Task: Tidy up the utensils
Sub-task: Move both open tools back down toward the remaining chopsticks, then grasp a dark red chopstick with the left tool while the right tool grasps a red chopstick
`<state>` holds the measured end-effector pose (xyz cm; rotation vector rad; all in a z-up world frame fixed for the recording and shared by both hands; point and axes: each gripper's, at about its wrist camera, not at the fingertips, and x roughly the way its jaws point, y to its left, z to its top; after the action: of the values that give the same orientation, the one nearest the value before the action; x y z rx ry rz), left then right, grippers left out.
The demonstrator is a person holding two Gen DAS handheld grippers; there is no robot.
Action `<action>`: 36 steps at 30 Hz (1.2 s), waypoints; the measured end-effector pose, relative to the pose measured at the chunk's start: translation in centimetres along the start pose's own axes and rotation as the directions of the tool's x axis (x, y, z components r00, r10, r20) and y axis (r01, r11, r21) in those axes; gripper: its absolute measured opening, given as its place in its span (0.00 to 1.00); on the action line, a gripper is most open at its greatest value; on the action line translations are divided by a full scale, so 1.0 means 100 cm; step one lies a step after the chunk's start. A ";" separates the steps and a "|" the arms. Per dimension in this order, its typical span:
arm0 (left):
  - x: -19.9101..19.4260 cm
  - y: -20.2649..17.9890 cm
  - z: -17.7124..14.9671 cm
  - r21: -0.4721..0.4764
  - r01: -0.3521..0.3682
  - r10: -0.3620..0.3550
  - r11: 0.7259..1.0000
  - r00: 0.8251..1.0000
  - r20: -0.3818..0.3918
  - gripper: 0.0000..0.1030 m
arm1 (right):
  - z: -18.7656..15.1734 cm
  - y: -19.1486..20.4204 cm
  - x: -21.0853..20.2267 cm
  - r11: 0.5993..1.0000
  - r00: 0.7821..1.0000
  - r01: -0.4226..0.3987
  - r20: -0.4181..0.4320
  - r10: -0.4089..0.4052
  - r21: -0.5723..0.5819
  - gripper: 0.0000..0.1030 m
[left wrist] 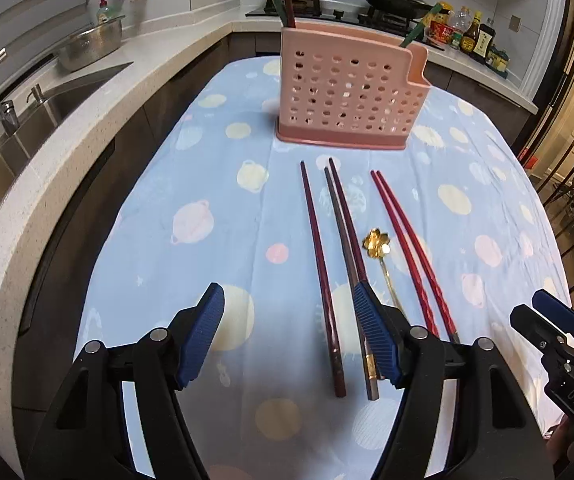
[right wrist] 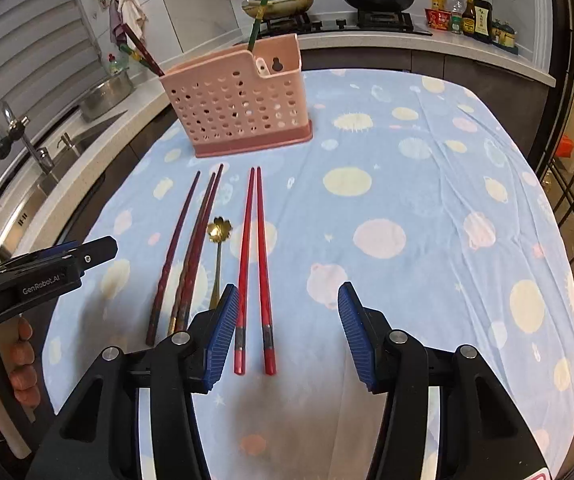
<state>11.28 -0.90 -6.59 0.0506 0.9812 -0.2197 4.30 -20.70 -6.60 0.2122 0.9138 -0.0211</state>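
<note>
a: left wrist view, contents?
b: left gripper [left wrist: 289, 332], jaws well apart, nothing held, above blue patterned cloth [left wrist: 167, 208]. pink perforated holder [left wrist: 347, 100] upright at far end, chopsticks standing inside. flat on cloth: dark red chopsticks [left wrist: 321, 264], gold flower spoon [left wrist: 383, 256], bright red chopstick pair [left wrist: 411, 252]. right gripper [left wrist: 555, 320] at right edge.

a: right wrist view?
b: right gripper [right wrist: 287, 332], jaws parted, empty; bright red chopstick pair [right wrist: 253, 264] lying on cloth [right wrist: 427, 200] between fingers, untouched. dark red chopsticks [right wrist: 185, 256] and gold flower spoon [right wrist: 218, 256] just left. pink perforated holder [right wrist: 239, 104] beyond. left gripper [right wrist: 47, 268] at left edge, hand [right wrist: 15, 364] on grip.
</note>
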 end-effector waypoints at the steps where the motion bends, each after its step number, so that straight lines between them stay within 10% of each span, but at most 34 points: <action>1: 0.003 0.000 -0.005 0.002 -0.002 0.002 1.000 1.000 -0.009 0.62 | -0.004 0.000 0.004 1.000 1.000 0.001 -0.014 -0.001 -0.001 0.49; 36: 0.044 -0.026 -0.047 0.107 0.004 0.006 0.994 0.996 -0.088 0.49 | -0.031 0.017 0.055 0.994 0.992 0.010 -0.125 -0.024 -0.112 0.17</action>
<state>9.21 -3.51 -12.75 0.1600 1.0565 -0.2711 5.44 -18.05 -12.50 0.1034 1.0392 0.0278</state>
